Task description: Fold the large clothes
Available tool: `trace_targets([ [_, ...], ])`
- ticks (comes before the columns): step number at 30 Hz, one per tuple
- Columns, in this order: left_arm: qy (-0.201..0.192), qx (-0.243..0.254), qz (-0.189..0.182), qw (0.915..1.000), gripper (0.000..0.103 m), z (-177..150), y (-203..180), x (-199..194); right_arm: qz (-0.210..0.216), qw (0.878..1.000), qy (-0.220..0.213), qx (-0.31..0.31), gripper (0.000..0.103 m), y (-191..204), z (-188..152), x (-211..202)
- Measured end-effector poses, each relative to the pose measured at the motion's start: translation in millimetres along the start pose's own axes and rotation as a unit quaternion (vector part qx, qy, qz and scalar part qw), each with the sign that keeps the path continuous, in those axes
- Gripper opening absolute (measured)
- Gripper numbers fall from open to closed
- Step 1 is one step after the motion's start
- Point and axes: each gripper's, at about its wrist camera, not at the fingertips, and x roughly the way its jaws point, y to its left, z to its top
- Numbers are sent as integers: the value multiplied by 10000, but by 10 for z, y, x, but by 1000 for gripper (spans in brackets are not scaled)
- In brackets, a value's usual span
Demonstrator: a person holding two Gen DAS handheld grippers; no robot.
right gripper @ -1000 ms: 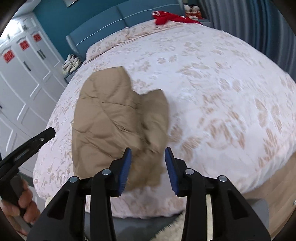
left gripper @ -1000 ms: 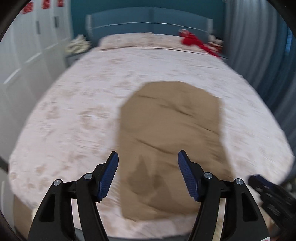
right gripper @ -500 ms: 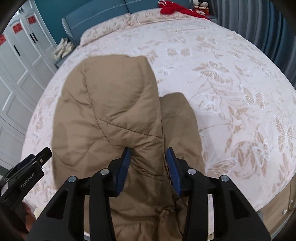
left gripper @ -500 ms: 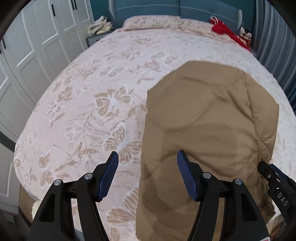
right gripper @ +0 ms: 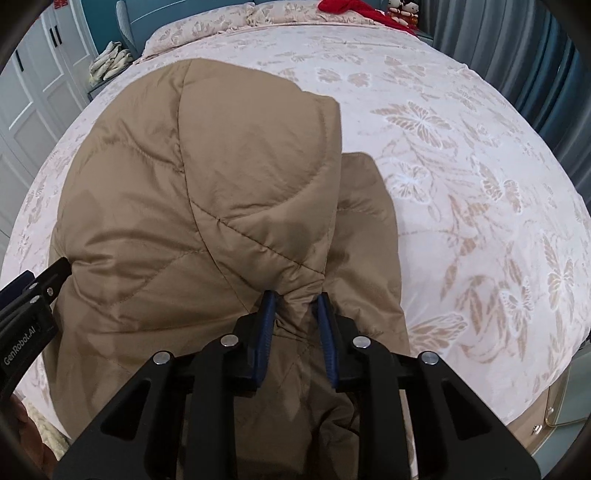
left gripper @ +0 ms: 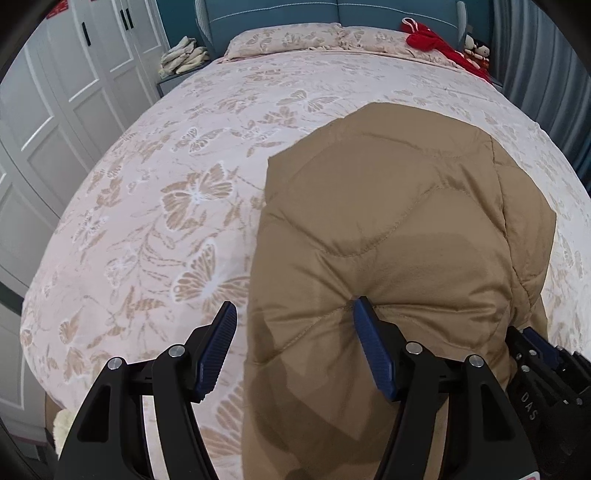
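A tan quilted padded jacket (left gripper: 399, 221) lies folded lengthwise on the near part of a bed with a pink butterfly-print cover (left gripper: 177, 192). My left gripper (left gripper: 291, 325) is open over the jacket's left edge, its right finger (left gripper: 369, 339) pressing into the fabric and its left finger over the cover. In the right wrist view my right gripper (right gripper: 295, 306) has closed onto a bunched fold of the jacket (right gripper: 229, 177) near its right side. The jacket's near end hangs out of sight below both grippers.
White wardrobe doors (left gripper: 55, 92) stand at the left. A bedside table with folded cloths (left gripper: 183, 59) is by the blue headboard (left gripper: 332, 14). Red clothing (left gripper: 436, 40) lies at the far right of the bed. Blue curtains (right gripper: 517, 48) hang at the right.
Both grippers have moved forward and down onto the jacket. My right gripper's fingers have narrowed and pinched a fold of it. My left gripper has stayed open.
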Motion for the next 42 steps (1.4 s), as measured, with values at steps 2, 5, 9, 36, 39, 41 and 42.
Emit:
trace_targets([
  [2, 30, -22, -35, 10000, 63, -11, -34, 69, 53, 10000, 34, 78, 22, -40, -31, 78],
  [5, -7, 19, 9, 10000, 63, -29, -97, 134, 65, 9999, 29, 87, 22, -67, -63, 169],
  [9, -114, 78, 142, 9998, 63, -58, -187, 229, 75, 9999, -33, 131, 22, -72, -109, 253],
  [36, 133, -72, -121, 9998, 69, 74, 69, 189, 685, 9954, -42, 667, 28, -513, -220, 94],
  [39, -52, -223, 87, 9997, 67, 206, 321, 2, 485, 9964, -277, 636, 29, -579, -245, -270],
  [41, -149, -234, 125, 9995, 67, 329, 404, -67, 326, 9969, -557, 452, 29, -531, -167, -506],
  [42, -233, -279, 111, 9993, 67, 422, 438, -103, 369, 9960, -711, 392, 28, -492, -82, -621],
])
